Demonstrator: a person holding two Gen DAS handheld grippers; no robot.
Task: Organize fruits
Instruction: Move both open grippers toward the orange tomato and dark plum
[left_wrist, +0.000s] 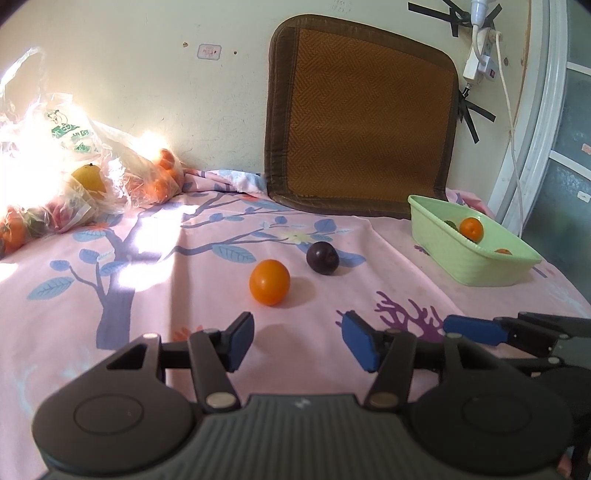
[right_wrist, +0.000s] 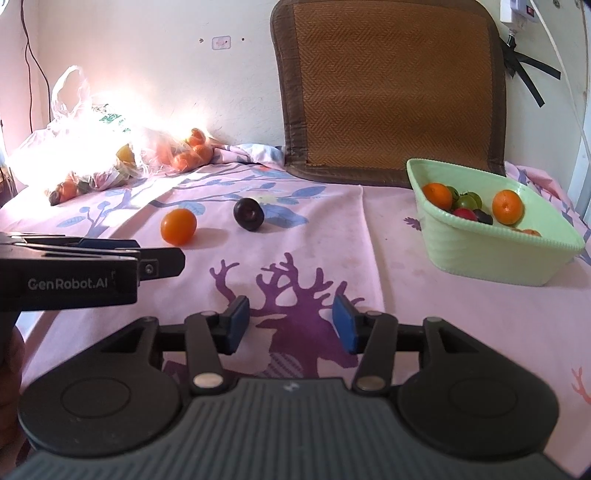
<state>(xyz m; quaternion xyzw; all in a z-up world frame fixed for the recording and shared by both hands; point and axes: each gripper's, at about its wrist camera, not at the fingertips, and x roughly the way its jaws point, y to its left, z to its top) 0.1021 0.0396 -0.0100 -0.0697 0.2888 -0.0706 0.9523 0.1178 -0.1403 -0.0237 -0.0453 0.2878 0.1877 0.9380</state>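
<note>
An orange fruit (left_wrist: 269, 282) and a dark purple plum (left_wrist: 322, 257) lie loose on the pink patterned cloth (left_wrist: 184, 332). My left gripper (left_wrist: 297, 341) is open and empty, just short of the orange. A light green basket (left_wrist: 469, 262) at the right holds several fruits. In the right wrist view the orange (right_wrist: 178, 226) and plum (right_wrist: 248, 213) lie far left, and the basket (right_wrist: 491, 254) shows oranges, green and dark fruits. My right gripper (right_wrist: 290, 326) is open and empty over the cloth. The left gripper (right_wrist: 110, 258) shows at the left edge.
Clear plastic bags of fruit (left_wrist: 85, 188) lie at the back left in bright glare. A brown woven mat (left_wrist: 362, 122) leans on the wall behind. A power strip with a cord (left_wrist: 480, 55) hangs at the upper right. The right gripper's fingers (left_wrist: 476, 328) show at the right.
</note>
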